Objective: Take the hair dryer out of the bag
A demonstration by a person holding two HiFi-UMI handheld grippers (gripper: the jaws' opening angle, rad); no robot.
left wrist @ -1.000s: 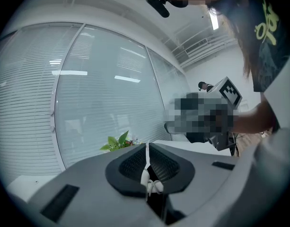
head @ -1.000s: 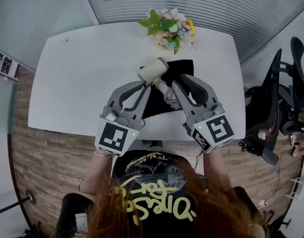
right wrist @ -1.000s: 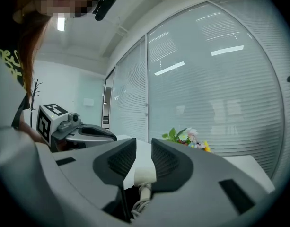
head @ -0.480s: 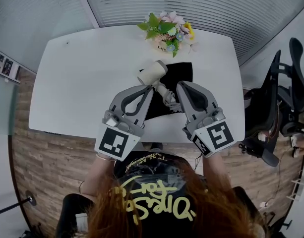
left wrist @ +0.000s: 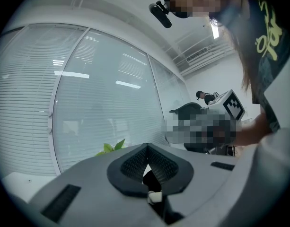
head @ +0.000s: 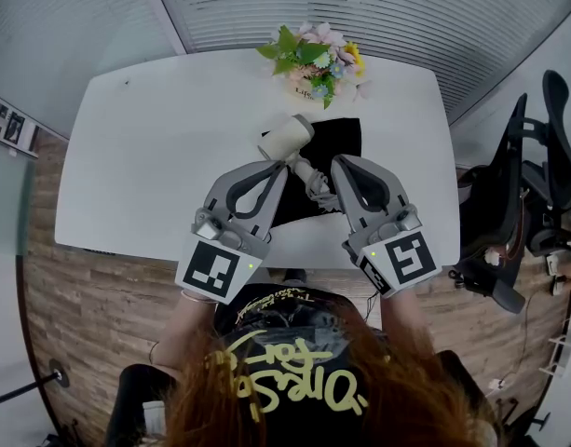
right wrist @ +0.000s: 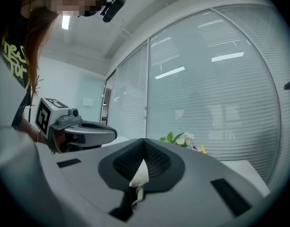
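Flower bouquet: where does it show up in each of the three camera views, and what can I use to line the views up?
Head view: the flower bouquet stands top centre, at the far edge of the table.
Left gripper view: only its green leaves show, low and left of centre.
Right gripper view: it sits low, right of centre, with blossoms and leaves visible.
Shared landmark: the slatted blinds behind the bouquet appear in all three views.
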